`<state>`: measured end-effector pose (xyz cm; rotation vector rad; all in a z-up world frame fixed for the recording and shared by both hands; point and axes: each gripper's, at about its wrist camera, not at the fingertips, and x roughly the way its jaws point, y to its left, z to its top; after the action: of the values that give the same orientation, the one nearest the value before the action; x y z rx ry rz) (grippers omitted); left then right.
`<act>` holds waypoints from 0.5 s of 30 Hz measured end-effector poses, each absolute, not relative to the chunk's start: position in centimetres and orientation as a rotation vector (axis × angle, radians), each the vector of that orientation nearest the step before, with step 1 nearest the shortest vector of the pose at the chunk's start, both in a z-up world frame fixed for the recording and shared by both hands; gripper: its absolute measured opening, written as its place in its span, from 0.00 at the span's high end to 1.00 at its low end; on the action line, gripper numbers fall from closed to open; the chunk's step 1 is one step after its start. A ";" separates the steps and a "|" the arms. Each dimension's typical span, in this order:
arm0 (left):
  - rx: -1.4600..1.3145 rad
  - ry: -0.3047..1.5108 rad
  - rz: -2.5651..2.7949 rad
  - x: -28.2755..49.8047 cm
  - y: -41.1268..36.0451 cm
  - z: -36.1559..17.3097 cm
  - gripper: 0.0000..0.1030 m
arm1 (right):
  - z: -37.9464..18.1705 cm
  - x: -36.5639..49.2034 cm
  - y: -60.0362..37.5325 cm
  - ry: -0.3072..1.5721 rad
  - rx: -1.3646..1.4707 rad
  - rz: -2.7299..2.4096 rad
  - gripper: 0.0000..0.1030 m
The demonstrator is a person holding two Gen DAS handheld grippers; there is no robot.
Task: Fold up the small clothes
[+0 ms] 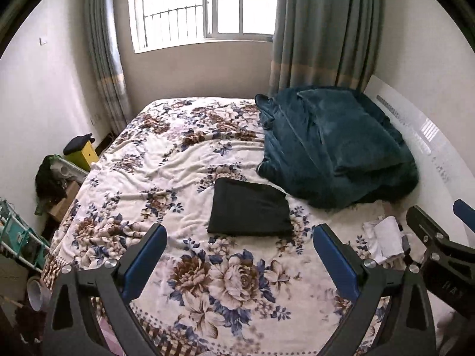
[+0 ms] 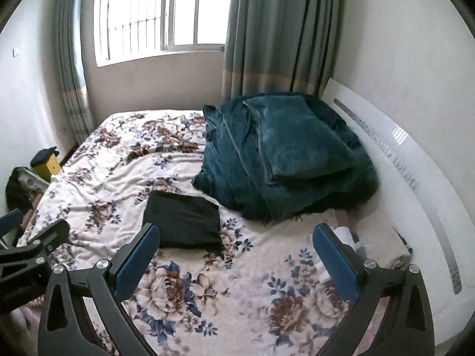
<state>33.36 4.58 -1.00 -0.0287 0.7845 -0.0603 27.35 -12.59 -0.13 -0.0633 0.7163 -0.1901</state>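
Both grippers empty, jaws spread wide: left gripper (image 1: 239, 255), right gripper (image 2: 236, 250), hovering over the bed (image 1: 142, 160). Black garment (image 1: 251, 212) already folded flat mid-bed, long axis roughly left-right, near edge facing us. Likely next: white clothes (image 1: 383, 237) bunched at the right. Pinch one layer at an edge, lift clear, spread before folding.

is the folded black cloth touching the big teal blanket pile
Apart. In the right wrist view a strip of floral bedspread shows between the black cloth and the teal blanket pile.
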 end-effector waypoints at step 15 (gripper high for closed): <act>-0.032 0.760 -0.054 27.9 3.8 2.4 0.00 | 4.9 19.8 -13.7 0.694 -0.060 -0.168 0.00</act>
<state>27.91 3.80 2.39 -0.0320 0.7598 -0.0539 19.81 -13.65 4.90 -0.0602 0.6943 -0.1683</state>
